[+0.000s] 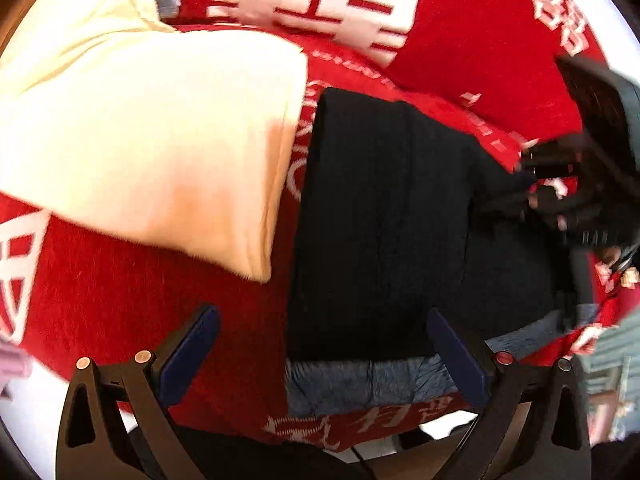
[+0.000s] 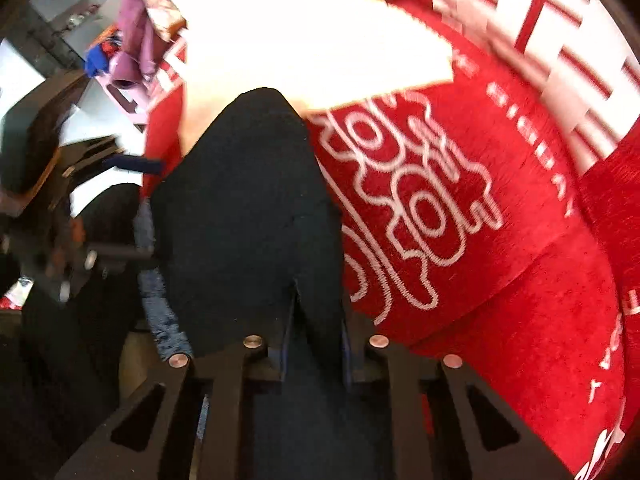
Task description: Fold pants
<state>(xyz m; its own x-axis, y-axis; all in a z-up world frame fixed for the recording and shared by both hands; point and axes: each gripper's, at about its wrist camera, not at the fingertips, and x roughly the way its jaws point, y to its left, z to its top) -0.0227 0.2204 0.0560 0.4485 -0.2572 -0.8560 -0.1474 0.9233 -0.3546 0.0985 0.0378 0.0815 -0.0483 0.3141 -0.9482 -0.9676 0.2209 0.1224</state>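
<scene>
We are working over a red blanket (image 1: pixel 100 300) where the black pants (image 1: pixel 380 220) are lying beside a cream pillow (image 1: pixel 152 140). Our right tool (image 2: pixel 316 344) is pinching the pants; our left tool (image 1: pixel 324 352) is hanging open, empty.

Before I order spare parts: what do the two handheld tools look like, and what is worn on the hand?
Each tool is a black frame with triangular cut-outs and round copper-coloured pins. The left tool has flat dark blue pads, as does the right tool. The left wrist view shows the right hand in a black fingerless glove.
</scene>
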